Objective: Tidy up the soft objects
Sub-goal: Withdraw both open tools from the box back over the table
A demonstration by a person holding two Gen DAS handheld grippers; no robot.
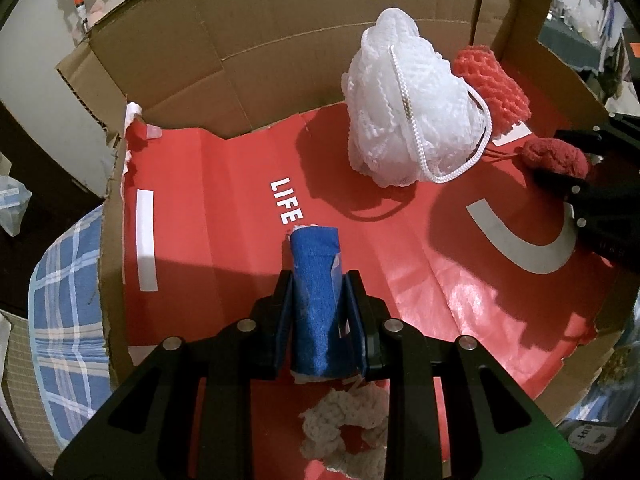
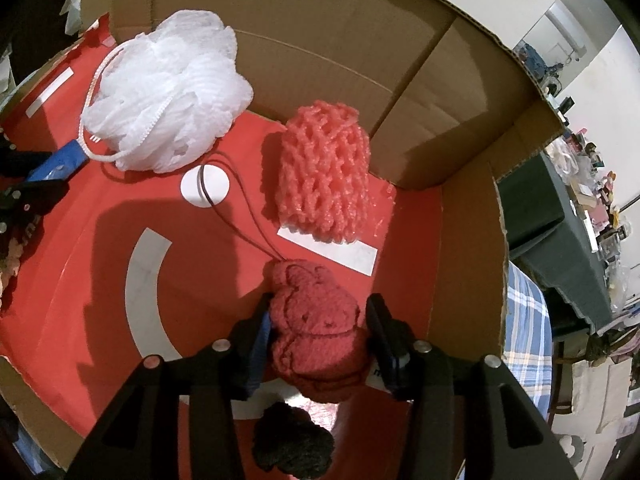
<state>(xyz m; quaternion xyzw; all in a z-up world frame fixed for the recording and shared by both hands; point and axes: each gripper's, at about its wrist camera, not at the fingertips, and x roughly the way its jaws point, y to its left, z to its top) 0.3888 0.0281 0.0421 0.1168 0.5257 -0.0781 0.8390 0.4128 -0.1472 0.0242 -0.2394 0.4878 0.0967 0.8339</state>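
Close to the left camera, a white knitted piece (image 1: 344,428) lies on the red floor of the cardboard box (image 1: 224,184). Just above it, the left gripper (image 1: 318,320) has its jaws squeezed tight on a blue rolled cloth (image 1: 316,304). The roll stands up between the jaws and pokes out past their tips, next to the white word "LIFE".

Close to the right camera, a dark fuzzy ball (image 2: 294,444) lies on the red floor. Above it, the right gripper (image 2: 320,332) has a red knitted toy (image 2: 316,328) between its jaws. The left jaw touches the toy. There is a small gap at the right jaw, so the jaws are partly open and do not squeeze it. A thin dark string runs from the toy across a white round sticker (image 2: 205,188).

Farther back, a pink foam net (image 2: 324,176) sits on the red floor near the brown back wall. Beside it, to the left, rests a big white bath puff (image 2: 168,92) with a white rope loop. Outside the box there is a blue checked cloth (image 1: 68,304).
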